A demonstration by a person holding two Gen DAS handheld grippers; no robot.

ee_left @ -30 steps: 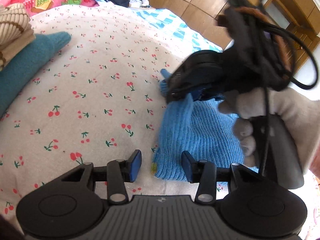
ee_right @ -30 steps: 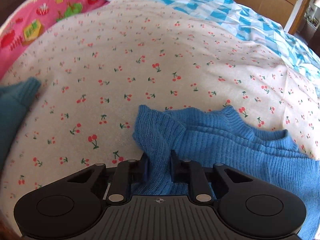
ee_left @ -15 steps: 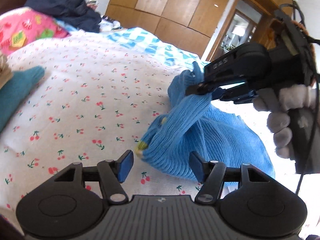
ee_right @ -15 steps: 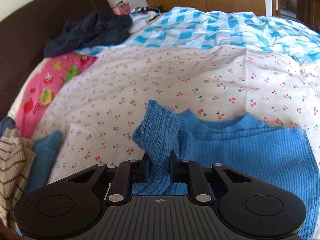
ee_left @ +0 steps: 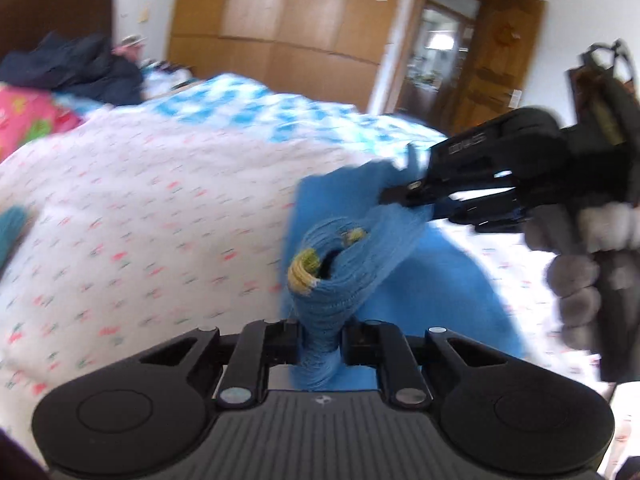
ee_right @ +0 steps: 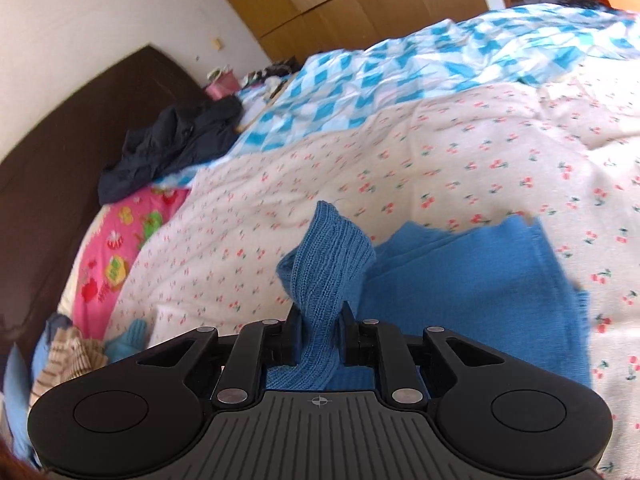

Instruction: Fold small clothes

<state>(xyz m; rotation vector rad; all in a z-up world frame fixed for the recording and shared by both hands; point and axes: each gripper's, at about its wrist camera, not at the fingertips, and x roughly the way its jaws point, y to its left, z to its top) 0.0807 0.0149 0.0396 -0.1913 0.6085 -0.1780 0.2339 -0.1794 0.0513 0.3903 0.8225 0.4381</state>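
Note:
A blue knit sweater (ee_right: pixel 480 280) lies partly on the cherry-print sheet (ee_right: pixel 440 152), with two bunches of it lifted. In the left wrist view my left gripper (ee_left: pixel 322 340) has its jaws closing, and the pads press a bunched end of the sweater (ee_left: pixel 332 292) with yellow-green trim (ee_left: pixel 304 272). My right gripper (ee_right: pixel 318 332) is shut on a ribbed fold that stands up between its fingers. The left wrist view also shows my right gripper (ee_left: pixel 390 196) at the upper right, held by a gloved hand (ee_left: pixel 580 272) and pinching the sweater above the bed.
A blue-and-white checked quilt (ee_right: pixel 380 80) covers the far side of the bed. Dark clothes (ee_right: pixel 176 140) and a pink pillow (ee_right: pixel 116 260) lie by the brown headboard (ee_right: pixel 60 160). Striped and teal clothes (ee_right: pixel 72 352) are piled at the left. Wooden wardrobes (ee_left: pixel 280 20) stand behind.
My left gripper went from open around the sweater's end to closed on it. Both grippers rose and rolled, lifting the blue knit off the sheet.

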